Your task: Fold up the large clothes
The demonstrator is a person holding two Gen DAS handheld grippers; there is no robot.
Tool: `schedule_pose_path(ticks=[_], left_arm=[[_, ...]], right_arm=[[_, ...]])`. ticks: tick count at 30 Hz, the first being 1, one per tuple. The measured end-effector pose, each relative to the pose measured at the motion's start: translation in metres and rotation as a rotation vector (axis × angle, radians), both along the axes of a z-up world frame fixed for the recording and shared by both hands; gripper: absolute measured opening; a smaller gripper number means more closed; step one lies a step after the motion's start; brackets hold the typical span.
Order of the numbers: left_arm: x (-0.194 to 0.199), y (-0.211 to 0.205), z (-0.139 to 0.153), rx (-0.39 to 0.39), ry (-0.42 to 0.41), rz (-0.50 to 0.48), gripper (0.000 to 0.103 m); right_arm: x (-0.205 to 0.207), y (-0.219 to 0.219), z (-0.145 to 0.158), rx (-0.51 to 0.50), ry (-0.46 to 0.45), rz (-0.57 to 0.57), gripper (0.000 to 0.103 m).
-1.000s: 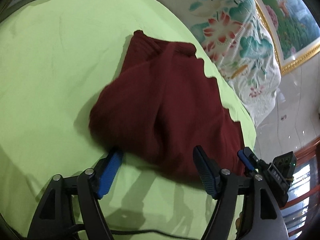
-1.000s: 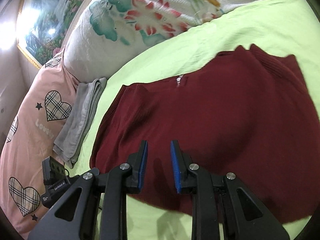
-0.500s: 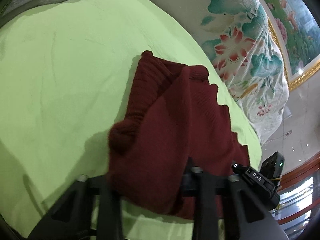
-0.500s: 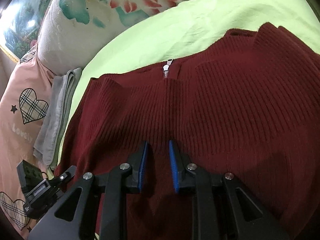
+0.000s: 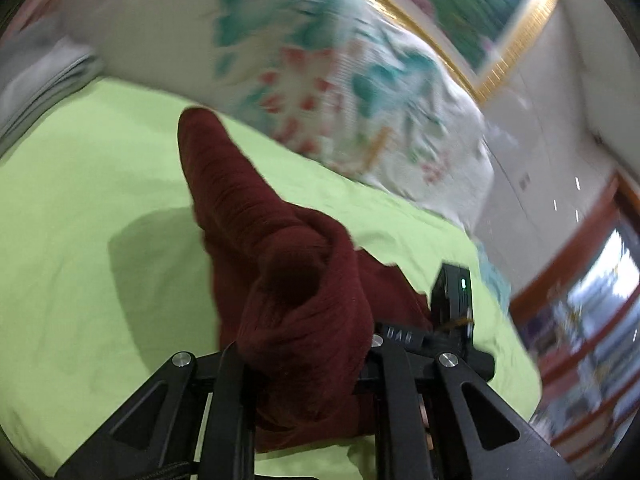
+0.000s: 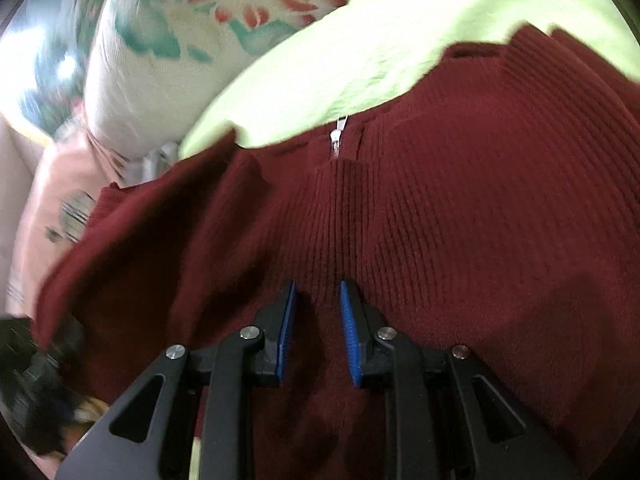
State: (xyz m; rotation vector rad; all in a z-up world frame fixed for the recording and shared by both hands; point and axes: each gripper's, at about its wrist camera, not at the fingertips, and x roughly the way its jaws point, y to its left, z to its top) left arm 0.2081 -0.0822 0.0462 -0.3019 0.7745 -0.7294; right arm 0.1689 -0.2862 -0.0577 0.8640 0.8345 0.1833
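A dark red ribbed knit sweater (image 6: 460, 208) with a small silver zip pull (image 6: 335, 140) at the collar lies on a lime-green bed sheet (image 5: 80, 248). In the left wrist view a bunched part of the sweater (image 5: 296, 300) is lifted and drapes over my left gripper (image 5: 308, 364), hiding the fingertips; the jaws stand wide with cloth between them. My right gripper (image 6: 316, 332) hovers low over the sweater below the zip, its blue pads (image 6: 349, 332) a narrow gap apart with nothing between them. The other gripper shows at the left edge (image 6: 24, 364).
A white floral-print duvet (image 5: 328, 64) is rolled up along the far side of the bed. A pink pillow (image 6: 52, 208) and folded grey cloth (image 5: 36, 76) lie beside it. A gold-framed picture (image 5: 480, 4) hangs on the wall; a wooden door frame (image 5: 580, 248) stands to the right.
My left gripper went from open beside the sweater's edge to under it and lifted a bunch of cloth upward. My right gripper moved closer to the sweater, towards the zip.
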Motion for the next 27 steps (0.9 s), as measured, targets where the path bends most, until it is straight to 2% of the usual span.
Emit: schedule_pose_path(ticks=[3,4,5,6,7,9,11,14,20,23,25,26,27], left_arm=[[-0.013,-0.04,0.0,0.028,-0.028,-0.082,0.014],[-0.019,-0.061,-0.005,0.04,-0.03,-0.132,0.014],[-0.023,-0.071,-0.009,0.052,-0.032,-0.156,0.014],[-0.03,-0.091,-0.019,0.086,-0.033,-0.192,0.014],[-0.035,-0.104,-0.027,0.112,-0.028,-0.215,0.014],[-0.04,-0.122,-0.045,0.151,-0.008,-0.241,0.013],[-0.043,-0.13,-0.057,0.171,0.013,-0.246,0.013],[-0.042,-0.128,-0.058,0.165,0.018,-0.236,0.013],[-0.035,-0.097,-0.045,0.074,0.037,-0.201,0.013],[-0.031,-0.087,-0.039,0.029,0.038,-0.191,0.013],[-0.033,-0.092,-0.039,0.047,0.03,-0.2,0.013],[-0.036,-0.096,-0.04,0.063,0.025,-0.206,0.013],[-0.039,-0.101,-0.04,0.077,0.017,-0.212,0.013]], right_arm=[[-0.028,-0.041,0.0,0.218,-0.068,-0.071,0.025],[-0.037,-0.054,-0.001,0.284,-0.097,-0.094,0.029],[-0.046,-0.066,-0.003,0.354,-0.124,-0.115,0.046],[-0.053,-0.077,-0.005,0.41,-0.146,-0.137,0.068],[-0.059,-0.084,-0.008,0.466,-0.178,-0.148,0.072],[-0.062,-0.091,-0.01,0.518,-0.189,-0.131,0.073],[-0.058,-0.085,-0.008,0.481,-0.155,-0.103,0.073],[-0.052,-0.075,-0.002,0.403,-0.125,-0.078,0.073],[-0.042,-0.059,0.012,0.24,-0.047,-0.063,0.073],[-0.037,-0.055,0.015,0.211,-0.029,-0.056,0.073],[-0.024,-0.053,0.015,0.222,-0.028,-0.035,0.073],[-0.017,-0.054,0.016,0.217,-0.032,-0.03,0.071],[-0.013,-0.054,0.016,0.21,-0.034,-0.026,0.049]])
